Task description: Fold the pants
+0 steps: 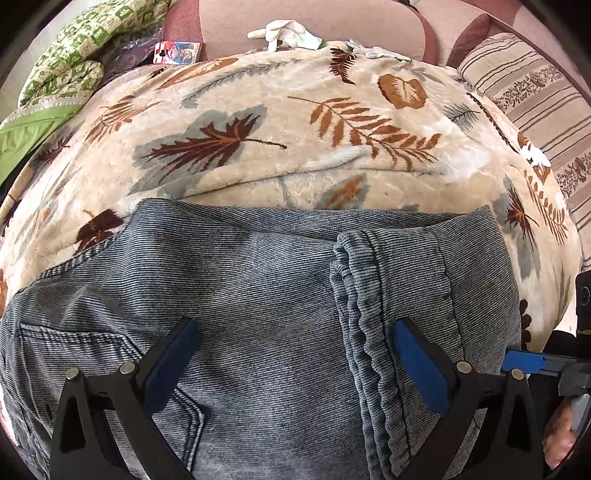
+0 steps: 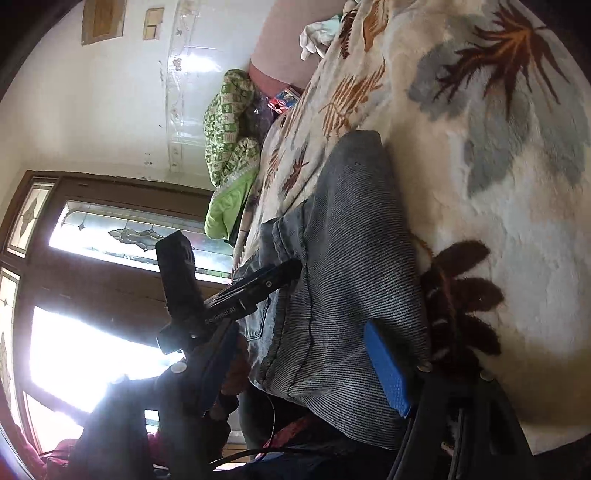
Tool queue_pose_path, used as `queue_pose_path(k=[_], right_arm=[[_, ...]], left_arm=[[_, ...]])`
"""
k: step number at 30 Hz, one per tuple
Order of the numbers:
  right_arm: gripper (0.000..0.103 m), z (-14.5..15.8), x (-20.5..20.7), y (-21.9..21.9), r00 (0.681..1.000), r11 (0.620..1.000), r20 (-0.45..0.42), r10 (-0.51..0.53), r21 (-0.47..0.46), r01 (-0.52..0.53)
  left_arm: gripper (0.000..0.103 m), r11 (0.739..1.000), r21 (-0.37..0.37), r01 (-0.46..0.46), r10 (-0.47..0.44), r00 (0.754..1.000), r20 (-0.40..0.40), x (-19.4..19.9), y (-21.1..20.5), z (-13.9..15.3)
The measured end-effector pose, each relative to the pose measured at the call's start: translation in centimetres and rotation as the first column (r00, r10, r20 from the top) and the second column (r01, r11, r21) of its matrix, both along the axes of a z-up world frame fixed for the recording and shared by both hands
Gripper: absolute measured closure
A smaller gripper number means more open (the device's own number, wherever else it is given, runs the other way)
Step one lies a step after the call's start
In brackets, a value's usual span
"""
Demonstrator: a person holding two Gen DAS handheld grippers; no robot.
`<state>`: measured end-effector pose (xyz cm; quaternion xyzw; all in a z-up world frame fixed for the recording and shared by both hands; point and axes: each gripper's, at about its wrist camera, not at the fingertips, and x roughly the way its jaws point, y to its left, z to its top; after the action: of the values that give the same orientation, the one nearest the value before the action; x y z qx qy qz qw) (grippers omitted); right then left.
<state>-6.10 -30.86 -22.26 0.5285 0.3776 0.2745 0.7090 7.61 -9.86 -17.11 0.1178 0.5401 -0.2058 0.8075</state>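
The pants, grey-blue and ribbed, were seen lying folded on a leaf-patterned blanket that covered a bed, filling the lower half of the left wrist view. A gathered waistband or hem ran from about 12 toward 6 o'clock across the fabric, and a stitched pocket was visible at 8 o'clock.

The left claw was held above the pants with its blue pads spread well apart; nothing was caught between them. The right claw was likewise seen parted, one blue pad lying against the edge of the pants at 5 o'clock, the other toward 7 o'clock; no cloth appeared pinched. In the right wrist view the left claw was seen at 9 o'clock, its tip touching or just above the denim; which could not be told.

Around the blanket other things were noted: a pair of white gloves at 12 o'clock on the far edge, a small red-and-blue packet at 11 o'clock, a green patterned quilt bunched at 10 o'clock, and a striped pillow at 2 o'clock. A stained-glass window was seen at 9 o'clock in the right wrist view, brightly lit.
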Motion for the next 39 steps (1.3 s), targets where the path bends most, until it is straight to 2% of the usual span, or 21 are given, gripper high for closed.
queue_pose_path(k=[6,11,14,17,21,26,29,34,37,39], right_arm=[[0.029,0.5,0.2,0.3,1.0,1.0,0.025,0.007,-0.016,-0.007],[0.028,2.3,0.1,1.4,0.992,0.998,0.121,0.041,-0.047,-0.036],[0.028,3.0,0.3,2.5,0.986,0.996,0.15,0.076,-0.053,-0.068],[0.028,3.2,0.9,3.1,0.986,0.995,0.139,0.087,-0.063,-0.079],[0.028,3.8,2.9,2.9,0.994,0.996,0.101,0.035,-0.084,-0.027],[0.028,4.3,6.1,3.5,0.999,0.983,0.048,-0.003,-0.185,0.011],[0.029,3.7,6.9,4.5,0.999,0.962,0.044,0.009,-0.273,0.003],[0.029,4.5,6.1,5.5,0.991,0.925,0.127,0.039,-0.379,0.013],[0.029,5.6,5.2,5.5,0.983,0.894,0.184,0.006,-0.442,0.077],[0.029,6.5,4.6,5.5,0.974,0.846,0.227,-0.02,-0.515,0.138]], left_arm=[[0.0,1.0,-0.015,-0.019,0.02,0.997,0.069,-1.5,2.3,1.8],[0.0,0.998,-0.044,-0.049,0.054,0.993,0.109,-2.5,5.2,3.4],[0.0,0.997,-0.039,-0.062,0.066,0.992,0.104,-3.3,6.7,3.5],[0.0,0.998,-0.019,-0.06,0.061,0.995,0.08,-4.0,7.5,2.8],[0.0,0.996,0.002,-0.085,0.085,0.995,0.06,-4.6,8.4,1.5],[0.0,0.994,0.04,-0.104,0.103,0.994,0.04,-4.4,8.6,-0.4],[0.0,0.992,0.085,-0.097,0.09,0.993,0.077,-4.6,8.0,-1.0],[0.0,0.99,0.072,-0.122,0.117,0.991,0.07,-4.3,8.6,0.0],[0.0,0.98,0.077,-0.185,0.172,0.974,0.15,-4.1,11.1,2.3],[0.0,0.964,0.069,-0.256,0.24,0.953,0.185,-3.8,14.1,3.9]])
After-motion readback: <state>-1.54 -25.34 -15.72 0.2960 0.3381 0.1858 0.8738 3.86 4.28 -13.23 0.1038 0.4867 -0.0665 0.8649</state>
